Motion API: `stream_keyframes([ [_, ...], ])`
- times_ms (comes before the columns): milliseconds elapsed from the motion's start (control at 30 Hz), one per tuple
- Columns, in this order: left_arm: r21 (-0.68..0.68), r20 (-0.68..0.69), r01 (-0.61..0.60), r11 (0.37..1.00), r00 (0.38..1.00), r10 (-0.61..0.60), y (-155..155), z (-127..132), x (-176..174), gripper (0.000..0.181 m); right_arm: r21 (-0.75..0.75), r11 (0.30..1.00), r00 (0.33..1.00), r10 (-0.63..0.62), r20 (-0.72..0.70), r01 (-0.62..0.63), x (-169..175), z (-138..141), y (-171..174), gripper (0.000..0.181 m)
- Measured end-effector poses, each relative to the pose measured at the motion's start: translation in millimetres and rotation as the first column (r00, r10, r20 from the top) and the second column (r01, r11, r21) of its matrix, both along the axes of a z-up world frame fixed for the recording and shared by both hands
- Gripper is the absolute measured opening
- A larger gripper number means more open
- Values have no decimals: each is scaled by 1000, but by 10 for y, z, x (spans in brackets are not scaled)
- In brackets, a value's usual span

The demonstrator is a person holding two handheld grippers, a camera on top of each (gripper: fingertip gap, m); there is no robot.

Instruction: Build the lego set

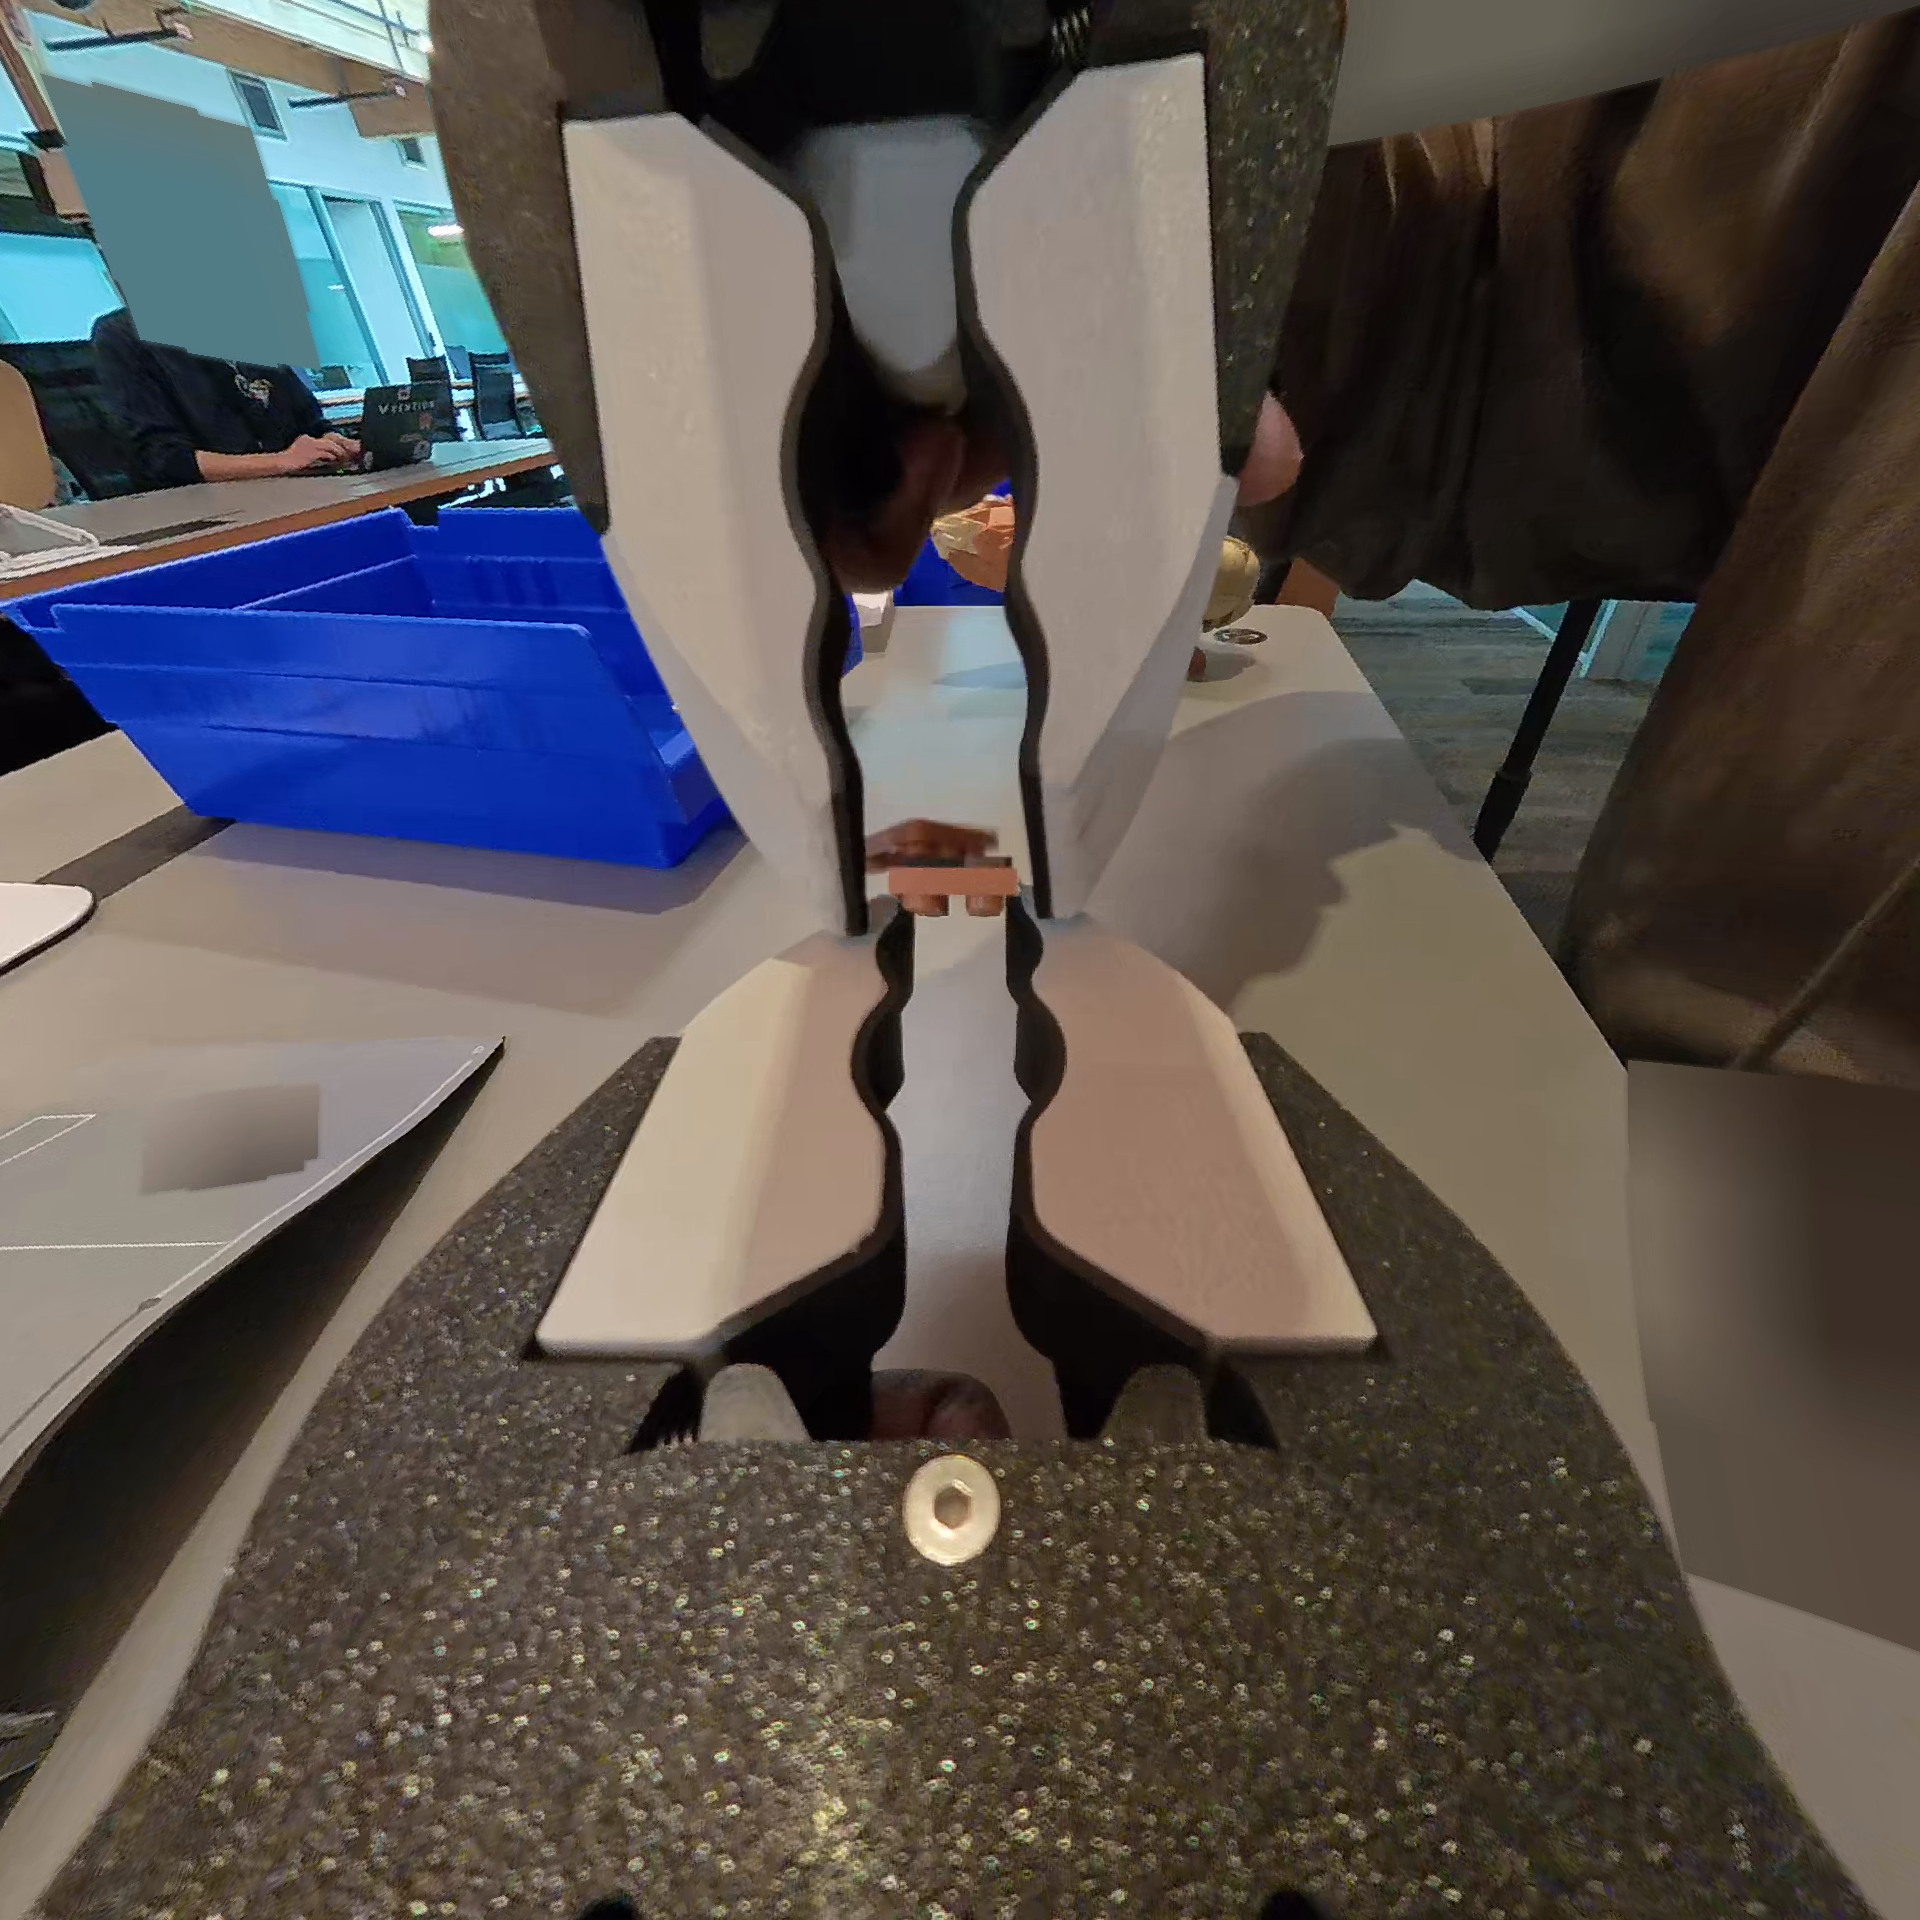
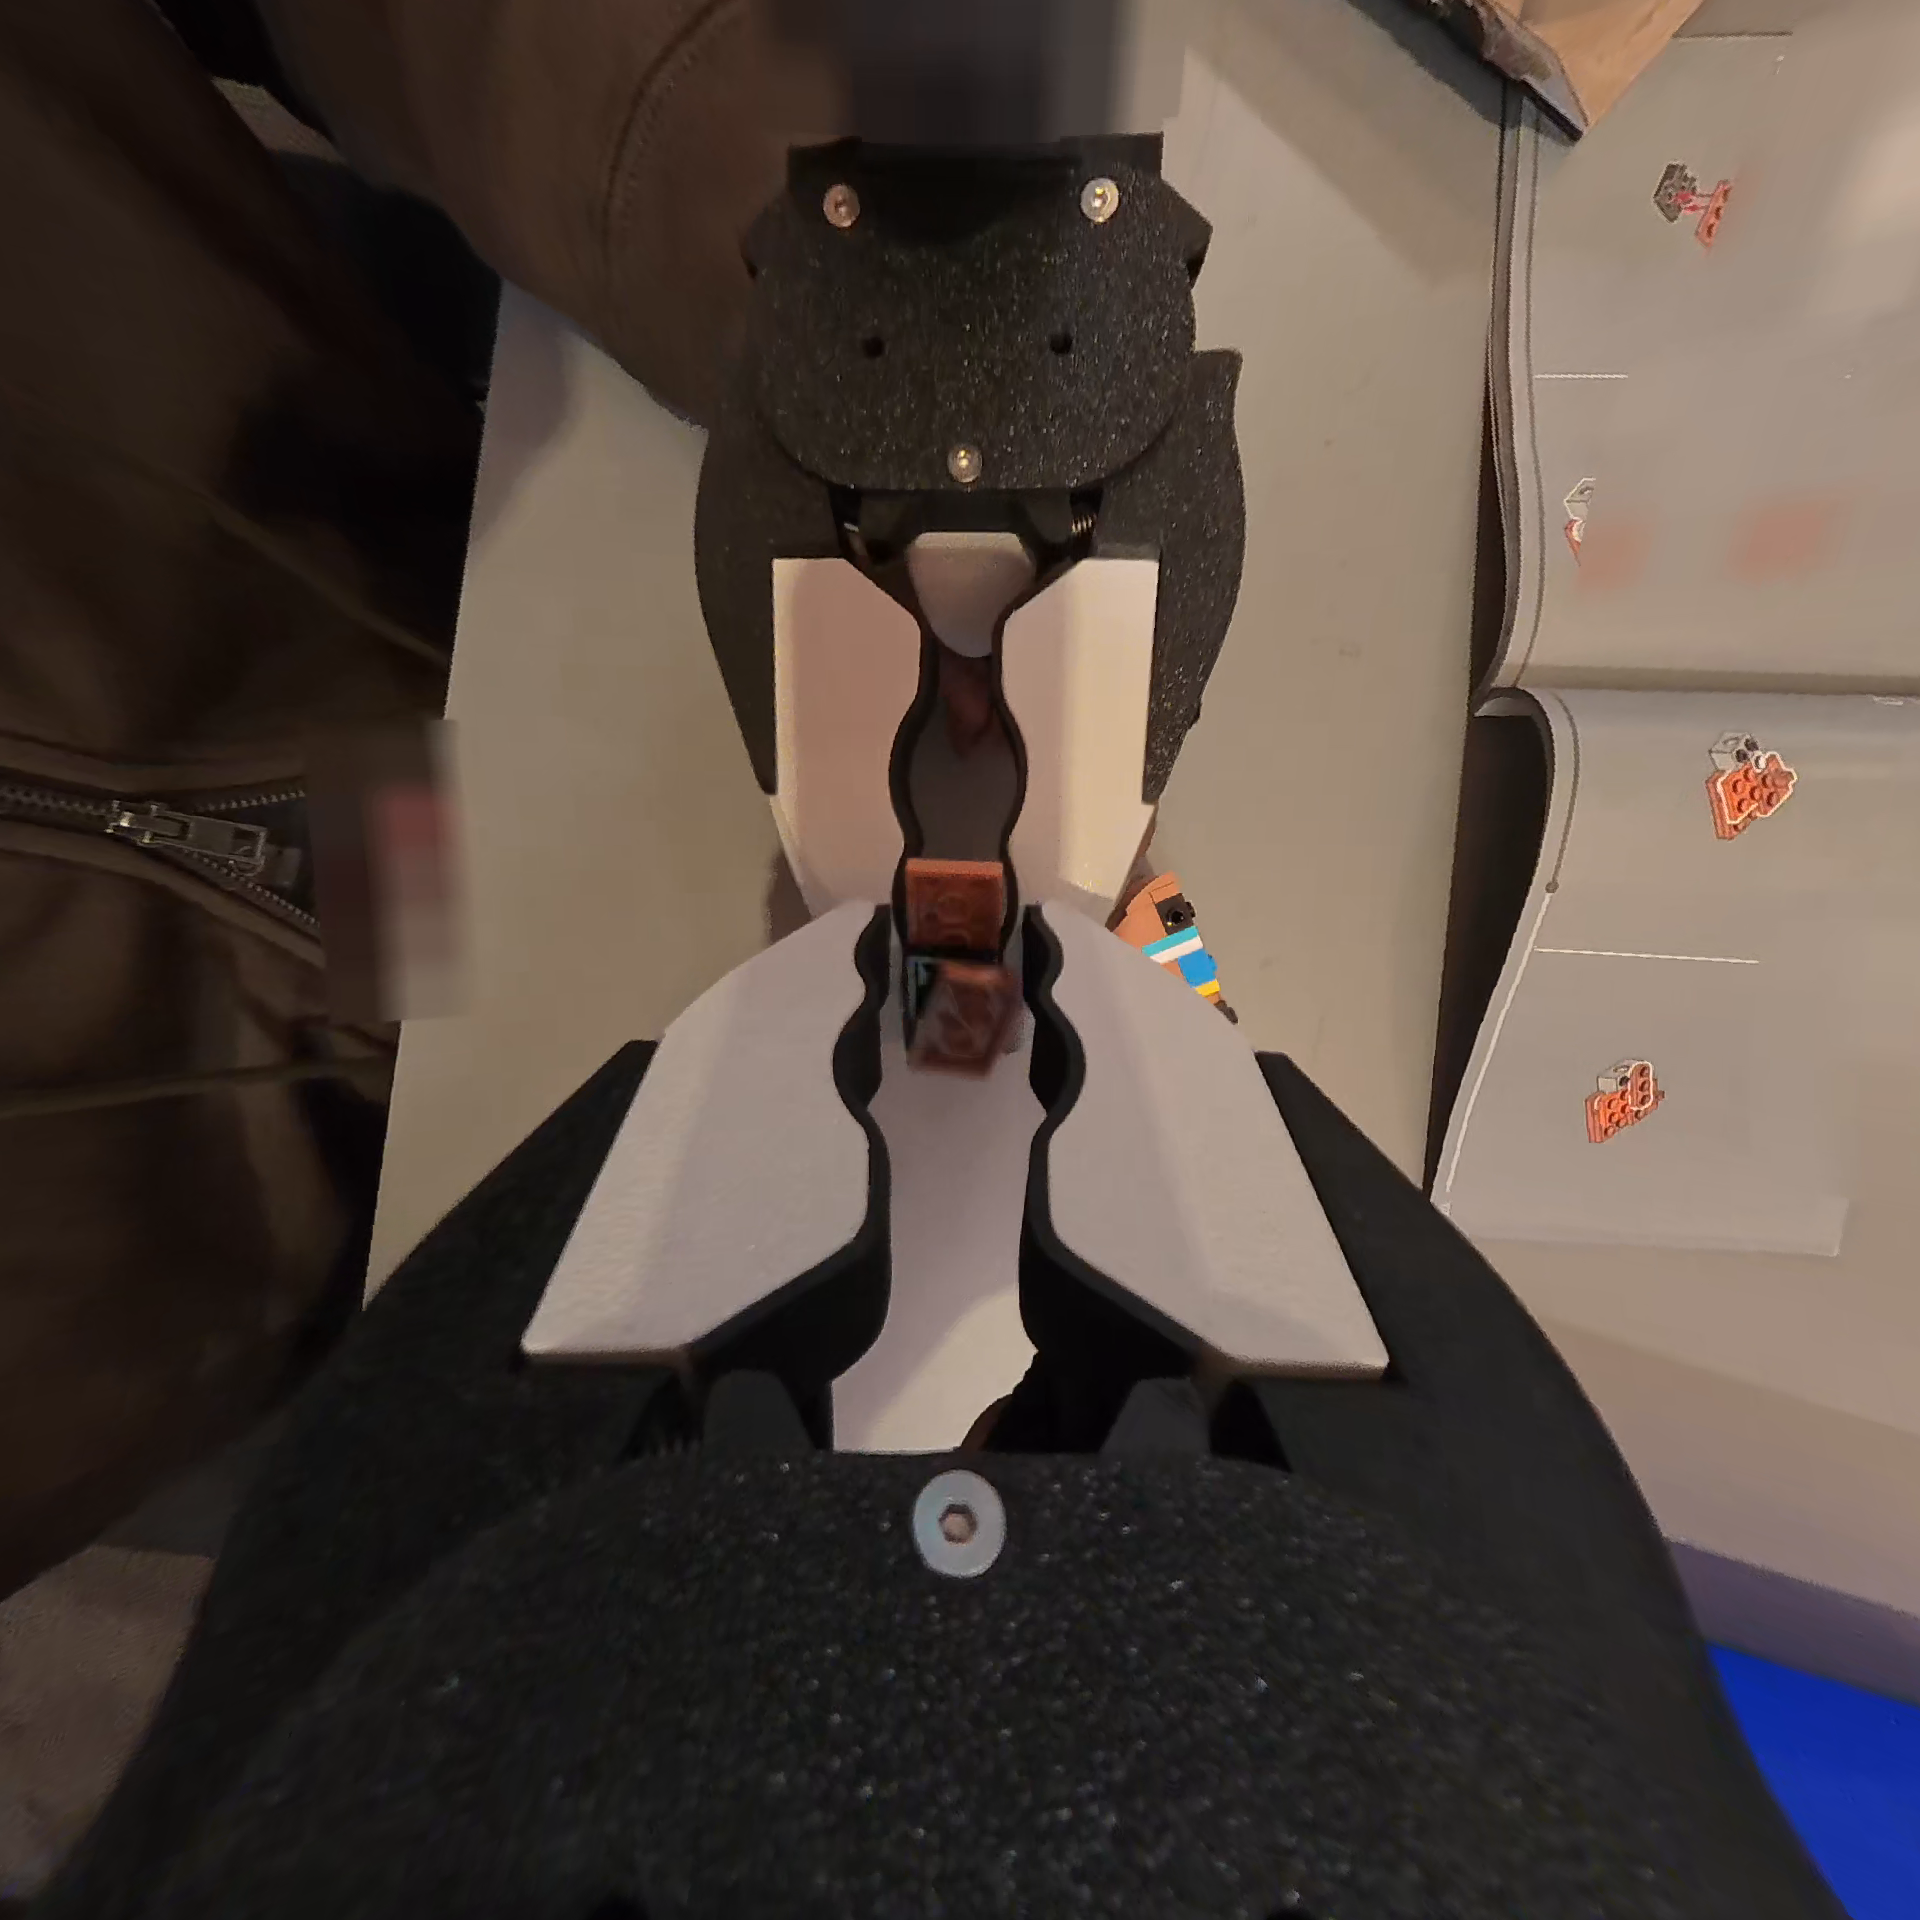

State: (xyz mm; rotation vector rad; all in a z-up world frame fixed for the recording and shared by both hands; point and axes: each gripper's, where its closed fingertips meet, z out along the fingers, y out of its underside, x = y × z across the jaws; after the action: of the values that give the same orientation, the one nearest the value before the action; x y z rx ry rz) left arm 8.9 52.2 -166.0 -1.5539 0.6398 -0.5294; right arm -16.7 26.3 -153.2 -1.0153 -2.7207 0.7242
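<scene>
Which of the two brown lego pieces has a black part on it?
The nearer brown piece, between the right gripper's fingers: a black part sits on its left side. The farther brown piece, at the left gripper, is plain brown.

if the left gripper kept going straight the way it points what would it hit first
Most likely the brown lego piece right at its fingertips, which the right gripper seems to hold tip to tip against the left gripper. Behind that comes the right gripper itself. Depth is hard to judge, so contact may already exist.

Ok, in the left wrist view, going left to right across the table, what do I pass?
Open grey instruction booklet → blue plastic bin → small reddish-brown lego plate between the tong tips → brown jacket sleeve.
</scene>
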Motion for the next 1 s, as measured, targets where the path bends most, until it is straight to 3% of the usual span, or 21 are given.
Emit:
stream_keyframes([
  [200,-6,49,-14,1000,999,14,14,37,-61,17,-52,998,998,-41,-37,39,-75,56,57,27],
  [400,-13,97,-72,997,993,73,55,80,-227,13,-209,944,941,-292,-168,256,34,215,567,31],
  [667,-25,82,-47,999,995,49,55,47,-186,13,-333,781,785,-599,-157,529,620,-284,1372,30],
  [767,-27,86,-41,999,995,43,63,49,-171,13,-410,772,798,-583,-152,486,568,-384,1237,29],
  [833,-28,101,-26,999,995,29,57,61,-145,12,-472,791,832,-521,-190,388,444,-348,993,30],
  [1000,-13,99,-19,1000,995,20,53,72,-115,12,-661,739,828,-451,-334,135,84,41,452,33],
])
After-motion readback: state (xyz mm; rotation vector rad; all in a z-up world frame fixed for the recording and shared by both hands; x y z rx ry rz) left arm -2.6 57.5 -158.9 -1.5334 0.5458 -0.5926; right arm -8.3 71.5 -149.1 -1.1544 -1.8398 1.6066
